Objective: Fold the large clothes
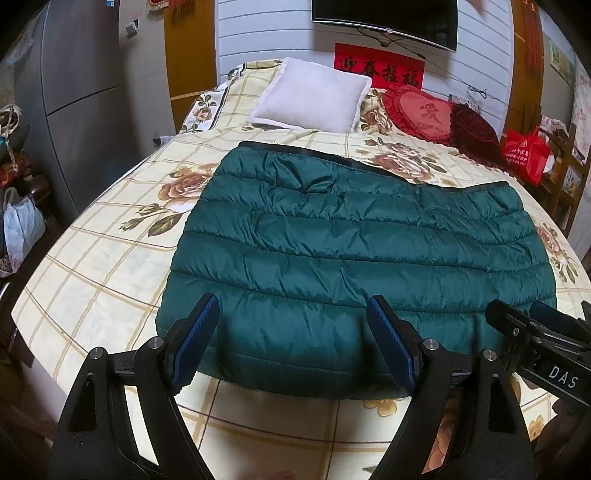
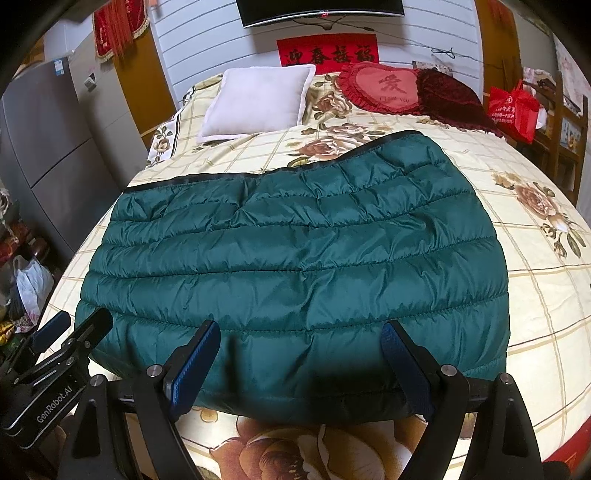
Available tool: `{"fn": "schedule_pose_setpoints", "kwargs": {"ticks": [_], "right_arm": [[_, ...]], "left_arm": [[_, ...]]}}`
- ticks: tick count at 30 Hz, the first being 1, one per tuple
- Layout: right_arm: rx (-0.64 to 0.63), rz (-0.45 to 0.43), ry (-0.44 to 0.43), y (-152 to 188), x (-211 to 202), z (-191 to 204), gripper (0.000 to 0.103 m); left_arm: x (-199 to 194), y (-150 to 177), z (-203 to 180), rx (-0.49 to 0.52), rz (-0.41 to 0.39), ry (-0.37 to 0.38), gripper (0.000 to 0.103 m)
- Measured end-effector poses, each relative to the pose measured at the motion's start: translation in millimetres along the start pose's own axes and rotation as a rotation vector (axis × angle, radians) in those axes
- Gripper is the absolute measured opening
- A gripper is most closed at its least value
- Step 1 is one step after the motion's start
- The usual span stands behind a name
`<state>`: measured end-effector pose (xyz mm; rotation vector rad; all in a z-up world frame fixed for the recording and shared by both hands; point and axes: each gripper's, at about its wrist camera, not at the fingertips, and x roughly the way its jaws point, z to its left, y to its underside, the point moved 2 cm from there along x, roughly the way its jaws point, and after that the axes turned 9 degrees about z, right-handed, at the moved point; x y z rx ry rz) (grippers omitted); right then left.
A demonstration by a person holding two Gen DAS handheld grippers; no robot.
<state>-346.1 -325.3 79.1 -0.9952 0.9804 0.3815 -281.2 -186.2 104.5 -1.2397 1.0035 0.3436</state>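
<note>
Jacket [image 1: 351,251] lies folded below the pillow [image 1: 314,94]; left gripper [image 1: 291,332] and right gripper [image 2: 301,354] hover agape at its near edge. Slick padding may spring open.

We count one green quilted jacket [image 1: 354,236], folded on one bed [image 1: 110,258] with a floral checked cover. At the head of the bed we see three cushions: one white pillow [image 1: 314,94], one red heart cushion [image 1: 417,114] and one dark red velvet cushion [image 1: 476,133]. On the wall, one television [image 1: 384,22] and one red banner [image 1: 380,70]. We count two tools, the left tool [image 1: 291,343] and the right tool [image 2: 301,367], one red bag [image 1: 526,155] and one white plastic bag [image 1: 22,225]
</note>
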Motion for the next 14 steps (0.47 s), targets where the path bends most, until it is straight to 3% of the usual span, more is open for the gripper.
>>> {"fn": "schedule_pose_setpoints", "kwargs": {"ticks": [14], "right_arm": [[0.008, 0.012, -0.002, 0.0, 4.6, -4.2, 0.087]], "left_arm": [[7.7, 1.4, 3.9, 0.004, 0.010, 0.001, 0.082]]}}
